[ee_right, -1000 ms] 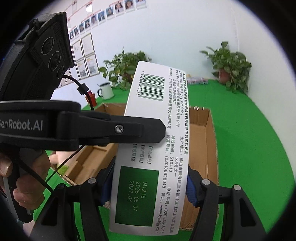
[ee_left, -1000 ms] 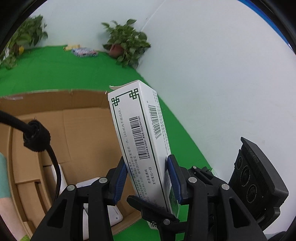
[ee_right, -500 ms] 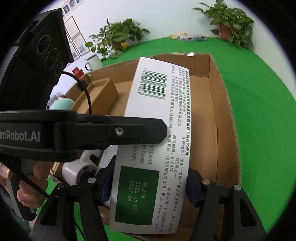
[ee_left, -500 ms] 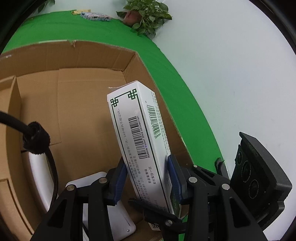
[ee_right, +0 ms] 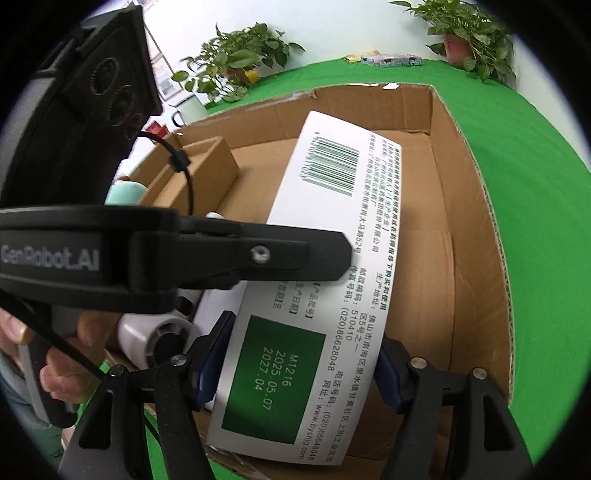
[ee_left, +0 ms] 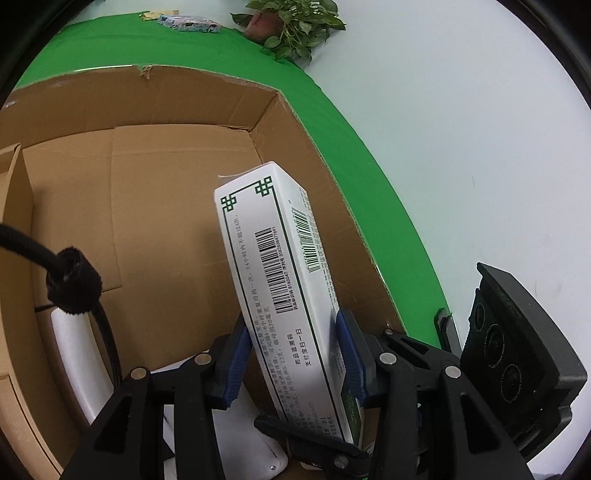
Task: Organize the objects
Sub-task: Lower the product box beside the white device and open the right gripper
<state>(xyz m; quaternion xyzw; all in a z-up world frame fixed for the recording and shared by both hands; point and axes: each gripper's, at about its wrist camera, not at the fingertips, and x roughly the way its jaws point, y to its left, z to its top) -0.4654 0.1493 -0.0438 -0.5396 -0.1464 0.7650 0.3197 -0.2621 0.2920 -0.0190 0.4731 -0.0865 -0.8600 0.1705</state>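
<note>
A long white medicine box [ee_left: 280,280] with green trim and barcodes is held by both grippers at once. My left gripper [ee_left: 291,354] is shut on its narrow sides. My right gripper [ee_right: 295,354] is shut on its near end, where a green date patch shows; the box also shows in the right wrist view [ee_right: 332,236]. The box hangs tilted over the open cardboard carton [ee_left: 184,110], above its right part. The left gripper's finger [ee_right: 258,254] crosses the box in the right wrist view.
White devices [ee_left: 74,354] lie on the carton floor near its front. A smaller cardboard box [ee_right: 207,166] and a mint cup [ee_right: 125,192] sit at the carton's left. Potted plants [ee_right: 236,62] and small packets [ee_left: 188,24] stand on the green table [ee_right: 535,177] behind.
Both grippers have carried the medicine box forward and down, from in front of the carton to over its inside. The grip on the box has not changed.
</note>
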